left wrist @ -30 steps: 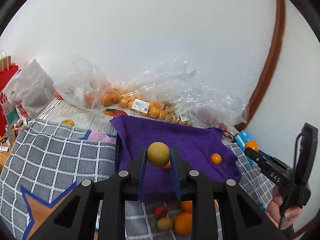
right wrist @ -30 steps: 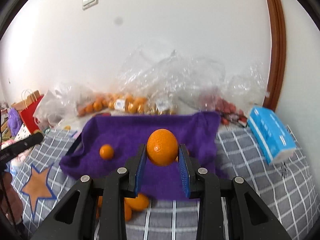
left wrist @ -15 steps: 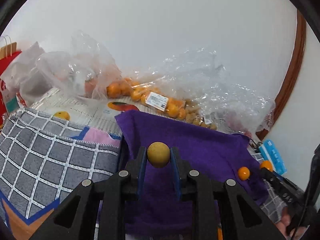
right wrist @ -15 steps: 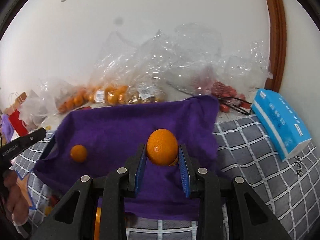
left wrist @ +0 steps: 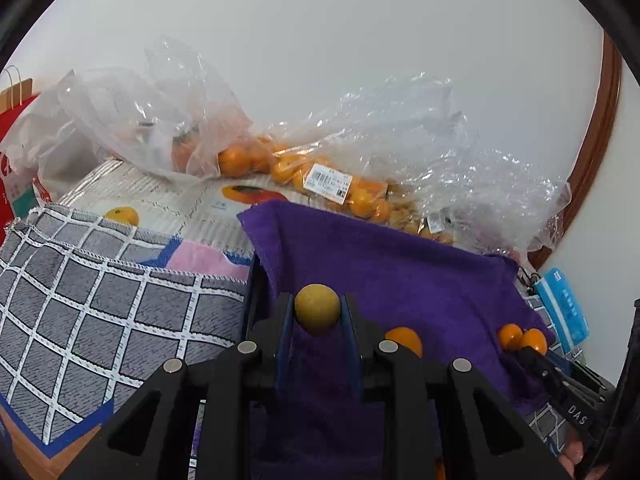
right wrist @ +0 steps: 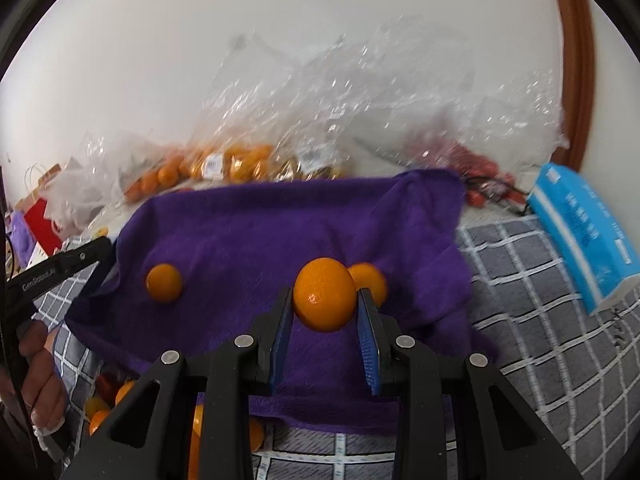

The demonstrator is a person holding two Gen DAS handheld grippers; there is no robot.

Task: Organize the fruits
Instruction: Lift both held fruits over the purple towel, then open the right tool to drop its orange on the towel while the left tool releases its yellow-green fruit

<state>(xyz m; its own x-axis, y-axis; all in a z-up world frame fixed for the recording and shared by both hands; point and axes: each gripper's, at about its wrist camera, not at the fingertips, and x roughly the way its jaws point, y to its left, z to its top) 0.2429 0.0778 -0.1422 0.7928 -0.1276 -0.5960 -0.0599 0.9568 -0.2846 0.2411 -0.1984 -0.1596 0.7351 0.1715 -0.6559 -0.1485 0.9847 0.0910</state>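
Observation:
My left gripper (left wrist: 317, 305) is shut on a round yellow-brown fruit (left wrist: 317, 312), held low over the near left part of the purple towel (left wrist: 400, 272). One orange (left wrist: 404, 340) lies on the towel just right of it. My right gripper (right wrist: 324, 296) is shut on an orange (right wrist: 324, 300) close above the towel (right wrist: 280, 232). A second orange (right wrist: 370, 280) lies right behind it, and a third (right wrist: 164, 282) lies to the left. The left gripper's finger (right wrist: 60, 268) shows at the left edge of the right wrist view.
Clear plastic bags of oranges (left wrist: 280, 164) and small fruit line the wall behind the towel. A blue tissue pack (right wrist: 580, 232) lies at right on the grey checked cloth (right wrist: 540, 320). Loose fruit (right wrist: 108, 396) sits at the towel's near left edge. A red paper bag (left wrist: 16, 140) stands far left.
Both grippers have sunk and moved forward over the purple towel, each still holding its fruit. The towel fills more of both views.

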